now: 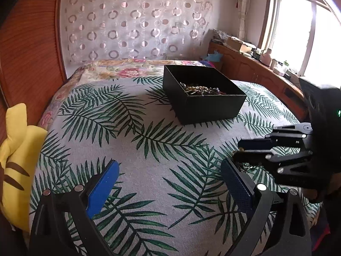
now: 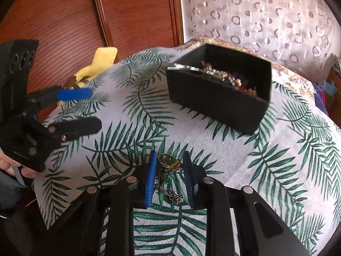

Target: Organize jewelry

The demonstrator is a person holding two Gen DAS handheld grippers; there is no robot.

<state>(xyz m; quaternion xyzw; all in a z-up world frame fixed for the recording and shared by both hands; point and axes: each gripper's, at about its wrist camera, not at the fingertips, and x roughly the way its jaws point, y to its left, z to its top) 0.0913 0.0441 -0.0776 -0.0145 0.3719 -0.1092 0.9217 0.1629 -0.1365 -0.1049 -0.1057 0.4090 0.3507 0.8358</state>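
A black open box (image 1: 204, 98) with a heap of beaded jewelry (image 1: 202, 90) stands on the palm-leaf bedspread; it also shows in the right wrist view (image 2: 217, 100). My right gripper (image 2: 169, 162) is closed around a gold ring and chain piece of jewelry (image 2: 168, 161), whose chain hangs between the blue pads down to the cloth. It shows at the right of the left wrist view (image 1: 238, 152). My left gripper (image 1: 168, 170) is wide open and empty, low over the bedspread; it shows at the left of the right wrist view (image 2: 93, 108).
A yellow plush toy (image 1: 17, 166) lies at the bed's left edge by a wooden wardrobe (image 1: 27, 49). A floral quilt (image 1: 119, 68) lies behind the box. A cluttered wooden cabinet (image 1: 251, 64) runs under the window on the right.
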